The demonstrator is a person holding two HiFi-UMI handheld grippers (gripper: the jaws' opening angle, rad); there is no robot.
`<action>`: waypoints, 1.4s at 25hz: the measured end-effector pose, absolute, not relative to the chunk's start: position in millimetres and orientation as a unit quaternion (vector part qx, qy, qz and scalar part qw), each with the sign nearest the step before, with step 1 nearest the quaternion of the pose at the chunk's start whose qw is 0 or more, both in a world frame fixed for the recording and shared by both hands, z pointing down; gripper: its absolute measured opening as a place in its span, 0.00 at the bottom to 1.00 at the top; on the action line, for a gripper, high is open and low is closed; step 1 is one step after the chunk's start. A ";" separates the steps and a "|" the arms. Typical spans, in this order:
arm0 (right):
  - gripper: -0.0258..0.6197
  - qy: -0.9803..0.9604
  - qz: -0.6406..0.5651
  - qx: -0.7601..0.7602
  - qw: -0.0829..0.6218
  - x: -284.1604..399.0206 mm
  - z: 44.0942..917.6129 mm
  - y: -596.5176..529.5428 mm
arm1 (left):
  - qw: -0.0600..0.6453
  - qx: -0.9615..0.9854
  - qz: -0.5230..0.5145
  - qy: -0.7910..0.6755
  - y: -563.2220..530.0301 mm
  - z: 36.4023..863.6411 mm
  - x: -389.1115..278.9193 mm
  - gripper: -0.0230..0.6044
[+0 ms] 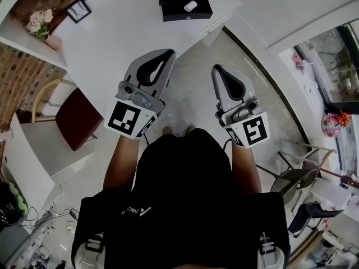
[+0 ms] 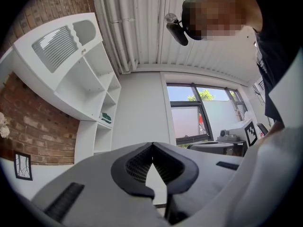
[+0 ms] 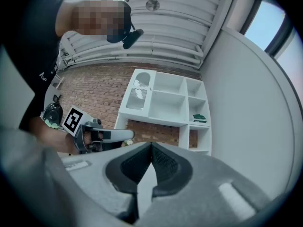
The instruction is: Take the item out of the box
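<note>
Left gripper [image 1: 164, 55]: fingers were held together, empty.
Right gripper [image 1: 217, 69]: fingers were held together, empty.
Box [image 1: 175, 13]: was set well ahead of the fingers.
Item [image 1: 190, 5]: was judged best approached with fingers opened first.

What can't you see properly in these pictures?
- Head view: the white item in the black box is too small to identify.
- Both gripper views: they look up at the shelves, so the box is out of frame.
- Right gripper view: the green thing on those shelves is too small to name.
</note>
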State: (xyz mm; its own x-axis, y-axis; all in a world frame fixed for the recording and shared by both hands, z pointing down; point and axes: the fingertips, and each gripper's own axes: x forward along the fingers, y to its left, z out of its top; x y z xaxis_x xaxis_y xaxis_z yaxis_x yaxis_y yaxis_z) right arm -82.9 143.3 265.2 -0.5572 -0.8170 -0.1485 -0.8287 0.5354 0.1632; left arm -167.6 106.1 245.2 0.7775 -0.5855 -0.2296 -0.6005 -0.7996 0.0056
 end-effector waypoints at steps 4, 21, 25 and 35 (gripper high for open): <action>0.04 0.871 0.106 -0.479 0.021 -85.5 267.3 135.0 | 0.034 -0.944 0.113 0.307 94.9 245.2 -171.9 0.04; 0.04 0.874 0.106 -0.474 0.020 -24.0 289.3 14.7 | 0.038 -0.945 0.072 0.316 -20.5 270.5 -119.2 0.04; 0.04 0.879 0.104 -0.465 0.019 11.1 292.2 -31.0 | 0.039 -0.943 0.063 0.323 -66.8 274.9 -87.1 0.04; 0.04 0.904 0.072 -0.422 0.015 79.1 305.7 -132.8 | 0.010 -0.928 0.008 0.371 -180.7 305.9 -21.1 0.03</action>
